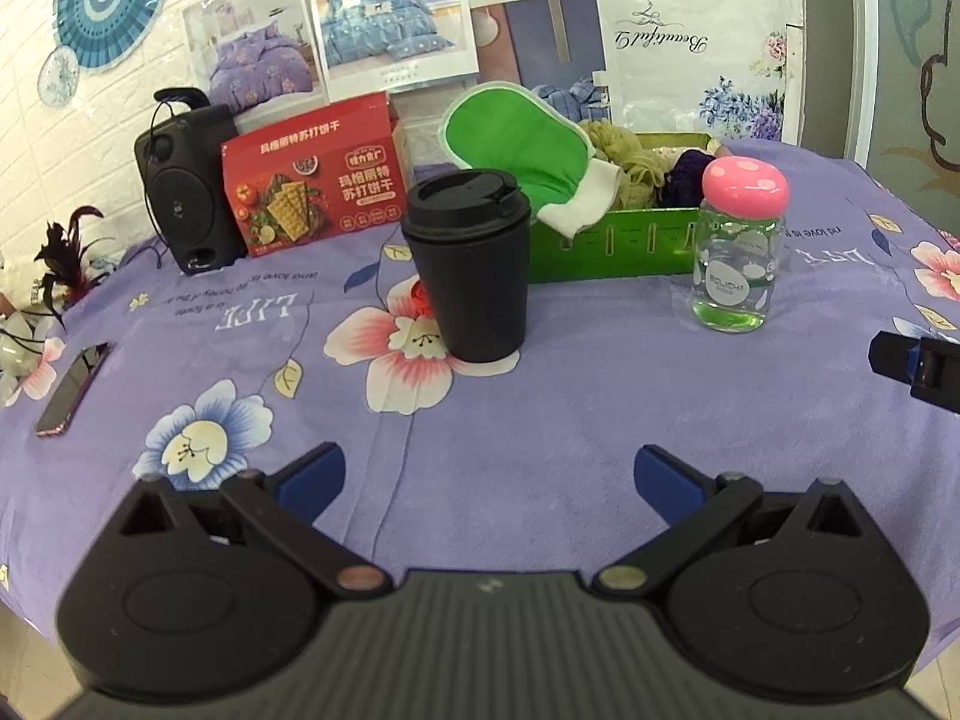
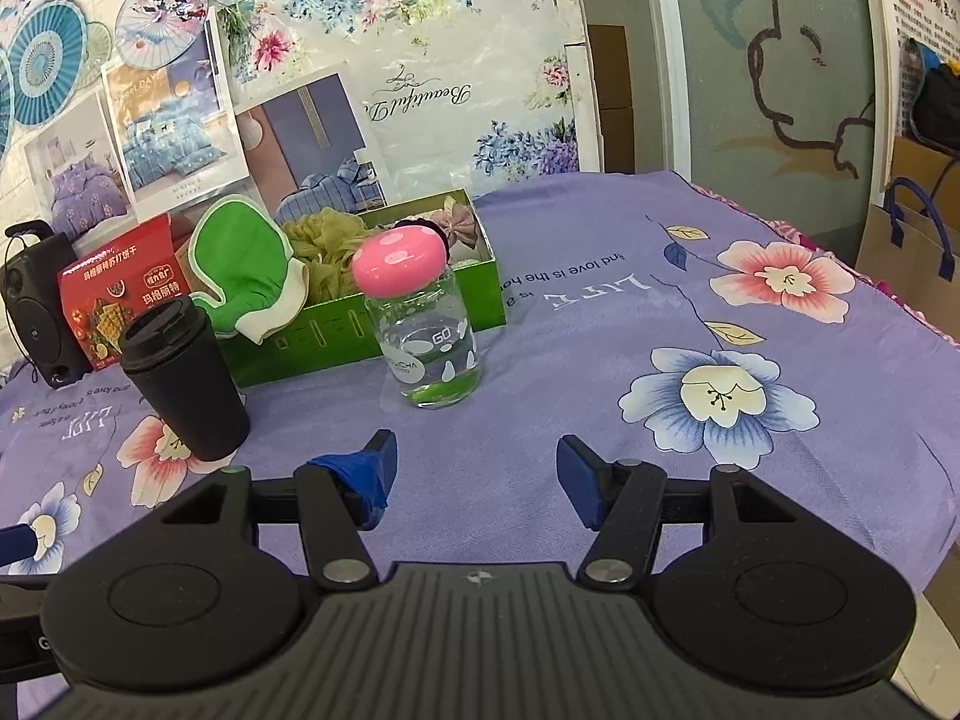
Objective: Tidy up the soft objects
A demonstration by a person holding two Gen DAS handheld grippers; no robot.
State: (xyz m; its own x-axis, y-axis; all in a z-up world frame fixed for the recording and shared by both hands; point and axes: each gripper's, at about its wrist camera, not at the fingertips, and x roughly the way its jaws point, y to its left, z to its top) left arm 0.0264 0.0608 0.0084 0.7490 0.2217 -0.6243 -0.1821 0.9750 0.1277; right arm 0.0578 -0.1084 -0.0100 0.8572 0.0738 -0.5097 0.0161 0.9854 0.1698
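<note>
A green box [image 1: 612, 246] [image 2: 360, 330] stands at the back of the table. In it lie a green mitt with a white cuff [image 1: 522, 150] [image 2: 246, 264] that hangs over the front wall, an olive mesh sponge [image 1: 624, 156] [image 2: 327, 246], a purple puff [image 1: 684, 174] and a bow [image 2: 462, 222]. My left gripper [image 1: 489, 474] is open over the purple cloth, well short of the box, nothing between its fingers. My right gripper [image 2: 474, 468] is open too, empty, in front of the bottle. Its tip [image 1: 918, 366] shows at the right edge of the left wrist view.
A black lidded cup [image 1: 468, 264] [image 2: 180, 378] and a clear bottle with a pink cap [image 1: 735, 246] [image 2: 420, 324] stand before the box. A red cracker box [image 1: 312, 180] [image 2: 120, 300], a black speaker [image 1: 180, 186] [image 2: 36, 312] and a phone [image 1: 69, 390] are to the left.
</note>
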